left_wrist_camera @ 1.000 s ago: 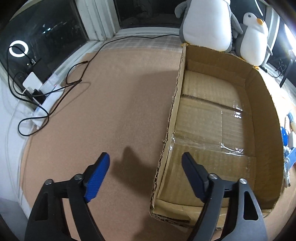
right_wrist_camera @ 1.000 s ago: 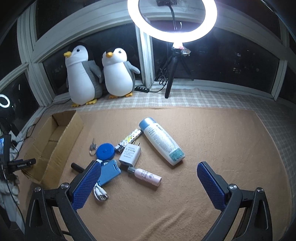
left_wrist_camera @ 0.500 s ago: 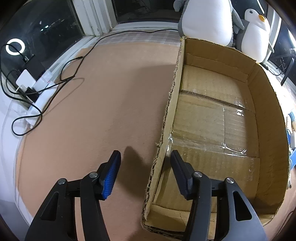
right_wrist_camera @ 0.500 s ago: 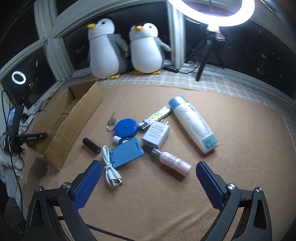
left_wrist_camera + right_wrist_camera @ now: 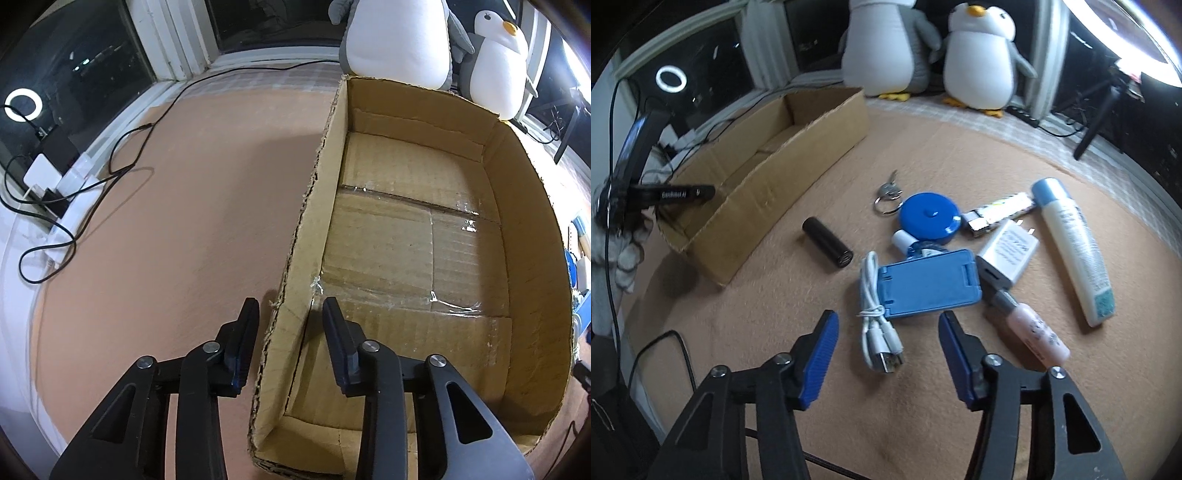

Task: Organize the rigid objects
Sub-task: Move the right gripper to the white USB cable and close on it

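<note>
An empty cardboard box [image 5: 424, 236] lies on the tan mat. My left gripper [image 5: 290, 325] straddles its left wall near the front corner, one finger outside, one inside, still with gaps to the wall. In the right wrist view the box [image 5: 768, 177] is at the left. My right gripper [image 5: 886, 332] is open just above a coiled white USB cable [image 5: 877, 314]. Beyond it lie a blue phone stand [image 5: 931, 284], a black cylinder [image 5: 827, 243], a white charger [image 5: 1008, 251], a pink bottle [image 5: 1034, 332], a blue tape measure [image 5: 929, 218], keys [image 5: 888, 192] and a white lotion bottle [image 5: 1075, 251].
Two plush penguins [image 5: 934, 51] sit on the window ledge behind the box. Black cables and a power strip [image 5: 55, 192] lie at the mat's left edge. A ring light on a tripod [image 5: 1108, 103] stands at the back right. The left gripper also shows beside the box [image 5: 665, 192].
My left gripper has narrowed and moved forward over the box's left wall. My right gripper has narrowed and moved left and down toward the white cable.
</note>
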{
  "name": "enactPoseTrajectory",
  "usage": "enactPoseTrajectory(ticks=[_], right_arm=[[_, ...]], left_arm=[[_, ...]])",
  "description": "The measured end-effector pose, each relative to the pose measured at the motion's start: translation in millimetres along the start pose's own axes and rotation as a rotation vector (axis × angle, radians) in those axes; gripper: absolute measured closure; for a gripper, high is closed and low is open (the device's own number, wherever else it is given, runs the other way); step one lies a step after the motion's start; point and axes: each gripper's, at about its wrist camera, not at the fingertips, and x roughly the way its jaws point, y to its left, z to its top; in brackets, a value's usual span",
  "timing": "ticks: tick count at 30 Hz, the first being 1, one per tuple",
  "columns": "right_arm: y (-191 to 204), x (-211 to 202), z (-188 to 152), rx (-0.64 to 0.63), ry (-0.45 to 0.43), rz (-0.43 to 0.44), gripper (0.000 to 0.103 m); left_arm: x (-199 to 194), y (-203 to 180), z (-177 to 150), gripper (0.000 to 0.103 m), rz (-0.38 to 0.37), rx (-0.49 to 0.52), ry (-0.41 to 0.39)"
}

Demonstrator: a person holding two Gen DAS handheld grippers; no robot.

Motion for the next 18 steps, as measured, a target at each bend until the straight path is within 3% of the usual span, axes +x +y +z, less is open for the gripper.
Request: enactPoseTrajectory(ticks=[4,18], right_arm=[[0.1,10.1,1.0,-0.024,0.036,0.004,0.069],[-6.9,17.7,2.2,-0.033,0.106,0.073,0.083]], left_arm=[[0.4,0.3,-0.1,0.071,-0.003,-0.001,-0.004],[0.5,-0.1,-0.4,0.071,-0.004,0.000,-0.006]])
